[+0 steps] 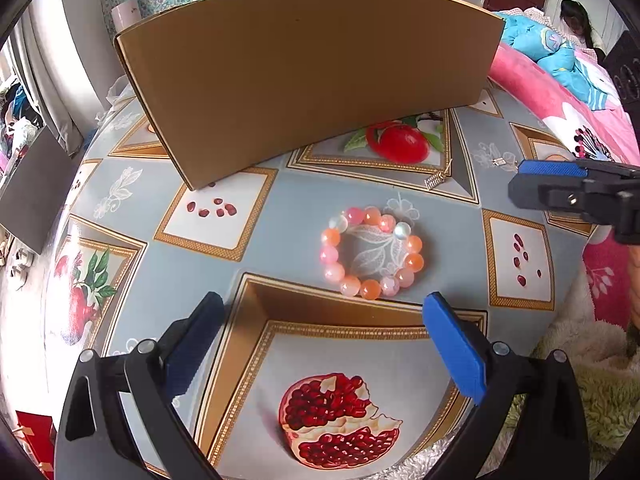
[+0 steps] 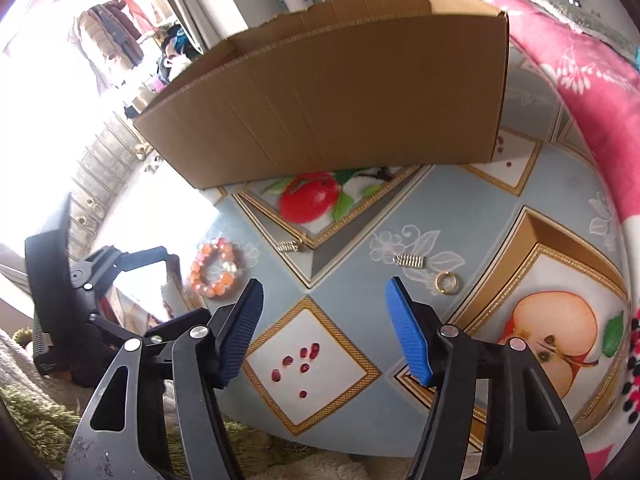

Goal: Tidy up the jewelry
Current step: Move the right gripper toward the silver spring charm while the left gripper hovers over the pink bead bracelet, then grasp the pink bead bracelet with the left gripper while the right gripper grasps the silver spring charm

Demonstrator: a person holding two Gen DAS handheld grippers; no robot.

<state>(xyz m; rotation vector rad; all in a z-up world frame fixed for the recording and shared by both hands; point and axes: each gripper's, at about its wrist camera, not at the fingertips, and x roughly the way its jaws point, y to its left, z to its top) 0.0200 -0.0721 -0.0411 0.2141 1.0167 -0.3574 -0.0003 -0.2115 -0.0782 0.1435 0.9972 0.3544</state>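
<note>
A pink and orange bead bracelet (image 1: pixel 372 253) lies flat on the fruit-patterned tablecloth, just ahead of my open, empty left gripper (image 1: pixel 324 308). It also shows in the right wrist view (image 2: pixel 217 268). Two small gold earrings lie on the cloth, one (image 2: pixel 289 245) left and one (image 2: pixel 409 260) right, with a gold ring (image 2: pixel 447 282) beside the right one. My right gripper (image 2: pixel 324 296) is open and empty, hovering short of these. An open cardboard box (image 1: pixel 304 76) stands behind everything; it also shows in the right wrist view (image 2: pixel 340 96).
The round table (image 1: pixel 248 208) drops off at left and front. A pink blanket (image 2: pixel 592 92) lies along the right side. A fluffy rug (image 1: pixel 592 380) lies below the front edge. My right gripper shows at the right edge of the left wrist view (image 1: pixel 576 190).
</note>
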